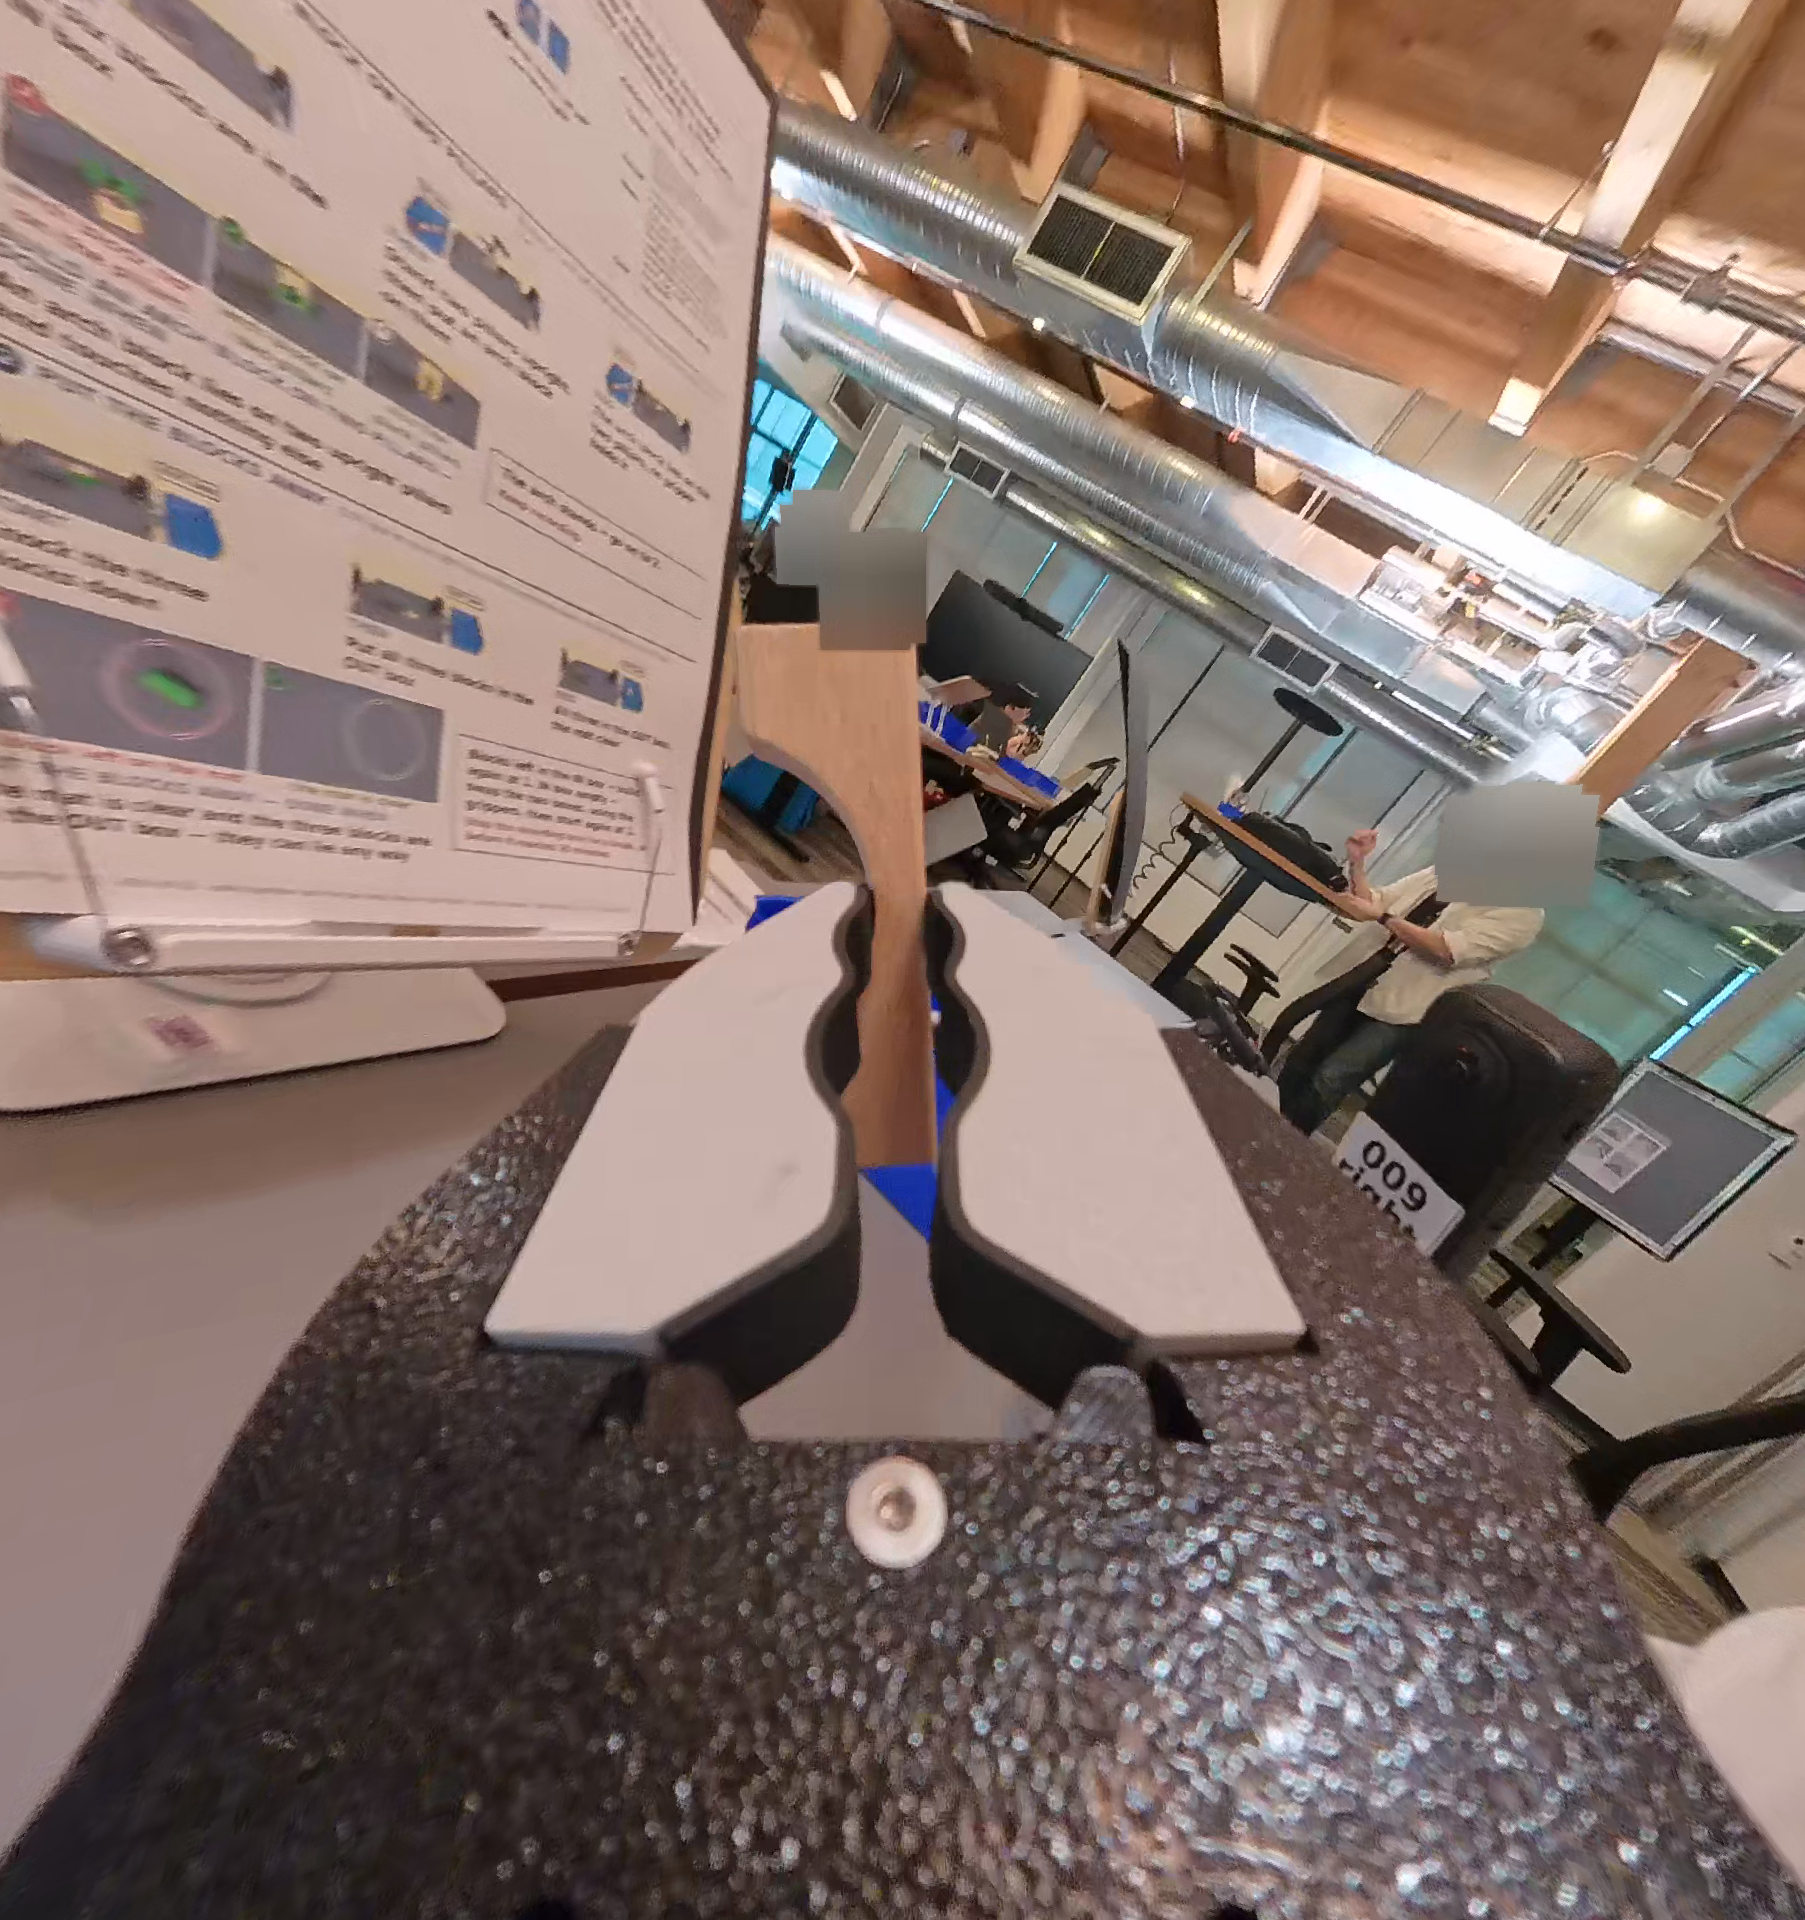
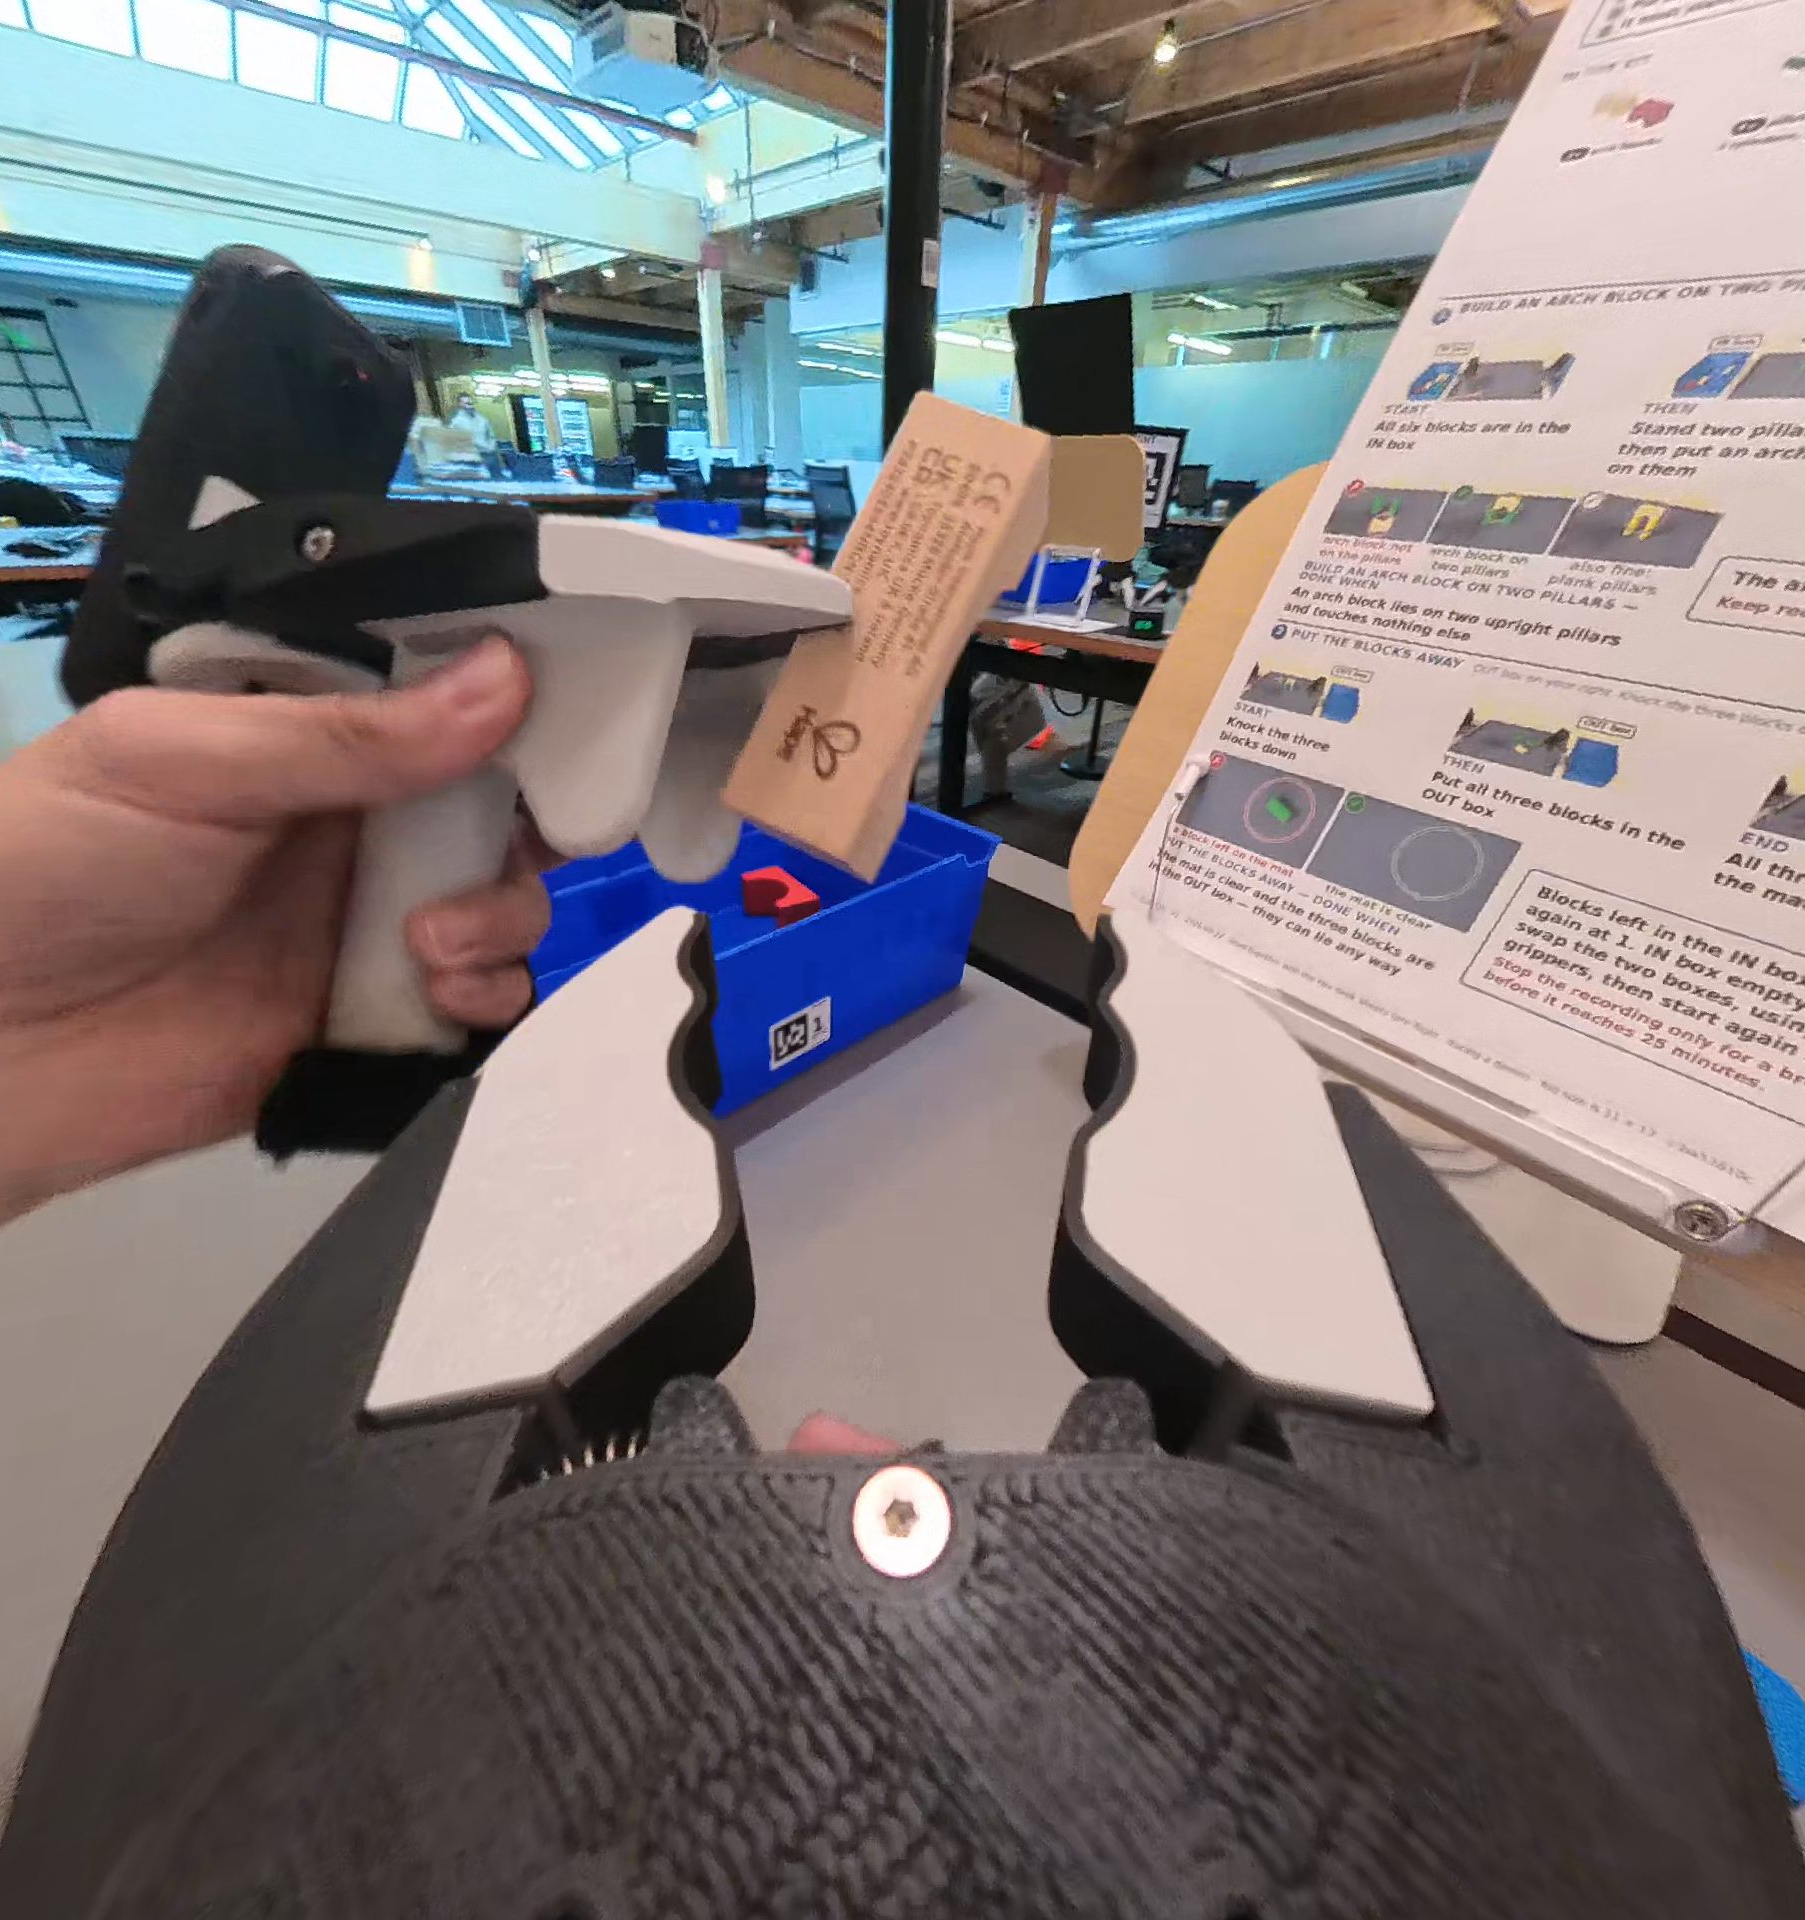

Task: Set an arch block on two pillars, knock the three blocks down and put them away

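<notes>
Left gripper point(image 1: 893, 935) pinches a pale wooden arch-shaped block point(image 1: 856, 748) between its grey fingers point(image 1: 711, 1132), lifting it clear of the grey table point(image 1: 150, 1299). Seen from the right wrist view, a hand point(image 2: 181, 862) grips that gripper's white handle, and the wooden block point(image 2: 908, 644) hangs tilted above the open blue plastic bin point(image 2: 856, 966), one printed face turned to the camera. Right gripper point(image 2: 898, 997) holds nothing, its two grey fingers point(image 2: 565, 1174) spread wide apart, hovering over the table point(image 2: 877, 1247) just in front of the blue bin. Inside the bin lies a small red arch-shaped block point(image 2: 778, 896). A white instruction sheet on a wooden stand point(image 2: 1563, 727) leans just to the right of the bin; in the left wrist view the same sheet point(image 1: 337, 468) fills the upper left, beside the raised block. Beyond the bin stretches an open office with desks, chairs and exposed silver ducts point(image 1: 1137, 457) under timber beams, where a person point(image 1: 1417, 966) stands by a desk.
</notes>
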### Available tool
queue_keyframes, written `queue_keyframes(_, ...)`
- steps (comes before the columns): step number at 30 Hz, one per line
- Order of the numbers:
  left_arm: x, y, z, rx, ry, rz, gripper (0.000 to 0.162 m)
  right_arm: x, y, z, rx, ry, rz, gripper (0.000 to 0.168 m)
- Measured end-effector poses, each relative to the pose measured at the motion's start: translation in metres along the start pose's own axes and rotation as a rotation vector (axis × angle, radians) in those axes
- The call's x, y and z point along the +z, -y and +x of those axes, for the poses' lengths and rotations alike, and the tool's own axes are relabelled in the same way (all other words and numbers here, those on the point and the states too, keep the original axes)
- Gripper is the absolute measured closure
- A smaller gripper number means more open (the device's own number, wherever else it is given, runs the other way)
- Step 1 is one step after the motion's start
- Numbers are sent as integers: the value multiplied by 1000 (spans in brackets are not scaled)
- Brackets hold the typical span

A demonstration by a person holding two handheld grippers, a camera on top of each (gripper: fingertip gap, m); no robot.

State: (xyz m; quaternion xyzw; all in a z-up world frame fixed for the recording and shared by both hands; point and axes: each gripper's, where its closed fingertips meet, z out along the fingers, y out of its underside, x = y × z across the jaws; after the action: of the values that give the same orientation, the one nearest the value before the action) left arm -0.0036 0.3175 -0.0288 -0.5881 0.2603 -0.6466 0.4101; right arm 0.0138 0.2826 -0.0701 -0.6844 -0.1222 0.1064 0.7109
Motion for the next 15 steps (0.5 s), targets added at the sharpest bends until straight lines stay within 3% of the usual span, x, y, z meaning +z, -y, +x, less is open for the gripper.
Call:
queue_keyframes(12, 24, -17, 38, -99, -85, 141, 153, -8, 18, 18, -185, -212, 183, 101)
queue_keyframes(15, 24, -18, 39, -159, -109, 160, 153, -9, 22, 9, -305, -209, 222, 114)
